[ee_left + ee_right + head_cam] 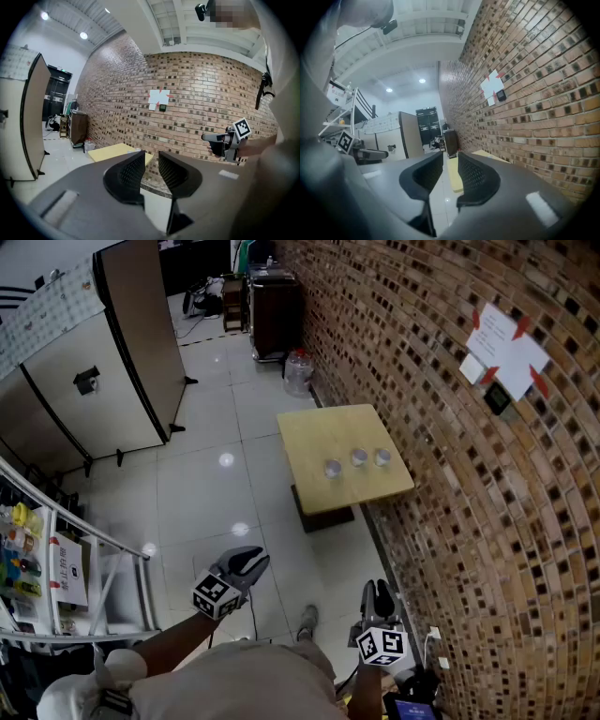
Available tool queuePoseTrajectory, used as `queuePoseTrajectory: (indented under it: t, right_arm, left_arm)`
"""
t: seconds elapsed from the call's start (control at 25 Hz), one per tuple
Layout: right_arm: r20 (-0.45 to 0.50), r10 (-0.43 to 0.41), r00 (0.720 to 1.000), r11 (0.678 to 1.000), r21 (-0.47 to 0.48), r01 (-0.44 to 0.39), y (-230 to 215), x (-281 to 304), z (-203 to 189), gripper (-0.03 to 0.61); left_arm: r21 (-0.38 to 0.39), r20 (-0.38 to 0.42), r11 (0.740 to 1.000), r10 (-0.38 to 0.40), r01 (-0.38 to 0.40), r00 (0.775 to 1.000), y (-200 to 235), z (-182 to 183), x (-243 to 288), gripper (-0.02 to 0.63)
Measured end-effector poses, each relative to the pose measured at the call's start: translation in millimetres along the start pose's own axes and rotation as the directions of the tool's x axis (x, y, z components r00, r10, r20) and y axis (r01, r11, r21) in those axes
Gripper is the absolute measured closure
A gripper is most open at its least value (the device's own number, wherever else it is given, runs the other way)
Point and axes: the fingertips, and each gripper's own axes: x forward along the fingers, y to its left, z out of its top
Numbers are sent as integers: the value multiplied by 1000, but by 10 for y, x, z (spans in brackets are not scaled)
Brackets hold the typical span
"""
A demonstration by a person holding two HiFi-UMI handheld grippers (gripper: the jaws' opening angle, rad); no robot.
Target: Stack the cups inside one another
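Observation:
Three small clear cups (333, 468) (359, 457) (382, 457) stand apart in a row near the right side of a yellow table (314, 432), far ahead of me. Both grippers are held low near my body, well short of the table. My left gripper (247, 562) (151, 158) points toward the table (112, 151). Its jaws stand a little apart with nothing between them. My right gripper (378, 595) (450, 160) is close to the brick wall, its jaws also slightly apart and empty. Each gripper shows in the other's view: the right gripper (216, 138) and the left gripper (370, 153).
A brick wall (450, 521) with taped papers (506, 348) runs along the right, touching the table. Beyond the table stand a water jug (298, 371) and a dark cabinet (275, 310). A folding partition (103, 362) and a metal rack (56, 568) are at the left, across white tile floor (216, 493).

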Motion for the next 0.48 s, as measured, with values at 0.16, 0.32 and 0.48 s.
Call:
queuePoseTrajectory:
  t: [0.16, 0.32, 0.48]
  right_arm:
    - [-11, 24, 1000, 1000, -9, -24, -507, 279, 145, 486]
    - [-8, 46, 999, 999, -9, -46, -990, 470, 302, 486]
    - [-4, 75, 997, 997, -23, -75, -1407, 650, 453, 486]
  left_arm:
    - [15, 15, 1000, 7, -7, 1000, -116, 238, 639, 508]
    - [10, -9, 1000, 20, -19, 1000, -283, 316, 1159, 508]
    - [15, -13, 999, 39, -39, 999, -426, 397, 1576, 508]
